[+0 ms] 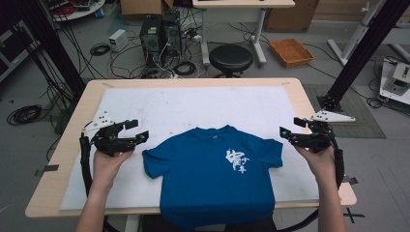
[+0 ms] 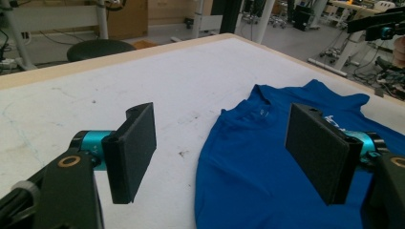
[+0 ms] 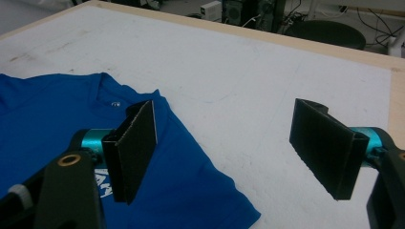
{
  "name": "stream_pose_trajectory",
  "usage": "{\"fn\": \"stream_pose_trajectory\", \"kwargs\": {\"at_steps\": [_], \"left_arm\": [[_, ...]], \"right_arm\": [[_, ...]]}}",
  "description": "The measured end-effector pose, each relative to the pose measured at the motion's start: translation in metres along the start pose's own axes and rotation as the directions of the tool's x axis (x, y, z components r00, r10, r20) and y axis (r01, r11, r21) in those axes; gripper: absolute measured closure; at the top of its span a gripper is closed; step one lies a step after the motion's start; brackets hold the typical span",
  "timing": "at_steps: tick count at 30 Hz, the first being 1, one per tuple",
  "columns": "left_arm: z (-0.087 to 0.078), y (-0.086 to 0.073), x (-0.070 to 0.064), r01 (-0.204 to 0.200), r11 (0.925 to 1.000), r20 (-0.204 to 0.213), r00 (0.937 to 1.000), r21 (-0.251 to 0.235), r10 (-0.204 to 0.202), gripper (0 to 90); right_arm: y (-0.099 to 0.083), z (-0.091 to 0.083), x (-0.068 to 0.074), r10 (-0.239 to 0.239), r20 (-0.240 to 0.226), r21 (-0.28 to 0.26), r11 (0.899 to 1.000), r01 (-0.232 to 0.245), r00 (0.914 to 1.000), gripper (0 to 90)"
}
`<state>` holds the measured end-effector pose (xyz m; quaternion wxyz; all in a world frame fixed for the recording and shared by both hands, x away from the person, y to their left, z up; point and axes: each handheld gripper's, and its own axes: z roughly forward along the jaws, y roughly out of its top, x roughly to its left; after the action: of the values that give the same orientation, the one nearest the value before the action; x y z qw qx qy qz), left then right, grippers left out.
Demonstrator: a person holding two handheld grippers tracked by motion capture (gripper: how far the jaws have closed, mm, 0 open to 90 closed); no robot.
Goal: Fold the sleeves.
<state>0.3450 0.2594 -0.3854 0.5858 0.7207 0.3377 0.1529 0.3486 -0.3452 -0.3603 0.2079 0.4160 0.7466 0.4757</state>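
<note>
Flanking flat blue cotton T-shirt [image 1: 212, 169] on white-covered counter [image 1: 193, 104]: left tool [image 1: 137, 130] and right tool [image 1: 289, 127], both wide, poised for sleeves.

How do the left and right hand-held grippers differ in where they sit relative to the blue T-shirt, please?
The left hand-held gripper hovers beside the blue T-shirt near its left sleeve; the right hand-held gripper hovers near the opposite sleeve. In the high view, the left one sits over the white mat, while the right one is at the mat's right edge, over the wooden table border. Both are open, empty and point inward at the shirt.
</note>
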Motion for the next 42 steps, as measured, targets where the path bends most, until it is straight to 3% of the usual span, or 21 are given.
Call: {"fn": "stream_pose_trajectory", "kwargs": {"at_steps": [3, 9, 13, 20, 25, 30, 34, 36, 42], "left_arm": [[0.003, 0.0, 0.0, 0.002, 0.9999, 0.009, 1.0, 0.014, -0.002, 26.3], [0.006, -0.006, -0.002, -0.02, 0.9992, -0.036, 0.9991, 0.034, 0.021, 26.3], [0.007, -0.012, 0.0, -0.004, 0.9987, -0.057, 0.9983, 0.051, 0.007, 26.6], [0.003, -0.022, 0.006, -0.012, 0.9979, -0.091, 0.9957, 0.064, 0.017, 29.0], [0.001, -0.03, 0.013, 0.046, 0.996, -0.083, 0.9957, 0.077, -0.039, 34.2], [0.002, -0.034, 0.018, 0.068, 0.9867, -0.077, 0.9954, 0.148, -0.057, 36.7], [0.003, -0.038, 0.019, 0.075, 0.9823, -0.064, 0.9959, 0.172, -0.065, 41.2], [0.006, -0.041, 0.02, 0.079, 0.974, -0.064, 0.9957, 0.213, -0.067, 43.2], [0.01, -0.044, 0.02, 0.079, 0.963, -0.062, 0.9959, 0.258, -0.065, 48.7]], "right_arm": [[0.001, -0.001, 0.0, -0.001, 0.001, -0.002, 1.0, 0.001, 1.0, 24.0], [0.003, -0.001, 0.001, -0.002, 0.002, -0.004, 1.0, 0.002, 1.0, 23.9], [0.004, 0.001, 0.0, 0.001, 0.005, 0.0, 1.0, -0.001, 1.0, 23.9], [0.006, 0.001, 0.0, 0.0, 0.009, -0.015, 1.0, 0.0, 1.0, 24.0], [0.006, 0.0, -0.001, 0.006, 0.015, -0.015, 1.0, -0.006, 0.9999, 24.0], [0.006, -0.001, -0.002, 0.008, 0.02, -0.019, 1.0, -0.007, 0.9998, 24.0], [0.005, -0.001, -0.003, 0.01, 0.024, -0.021, 1.0, -0.009, 0.9997, 24.0], [0.005, -0.001, -0.003, 0.012, 0.027, -0.021, 1.0, -0.012, 0.9996, 24.1], [0.005, -0.001, -0.004, 0.016, 0.029, -0.02, 1.0, -0.015, 0.9995, 24.2]]}}
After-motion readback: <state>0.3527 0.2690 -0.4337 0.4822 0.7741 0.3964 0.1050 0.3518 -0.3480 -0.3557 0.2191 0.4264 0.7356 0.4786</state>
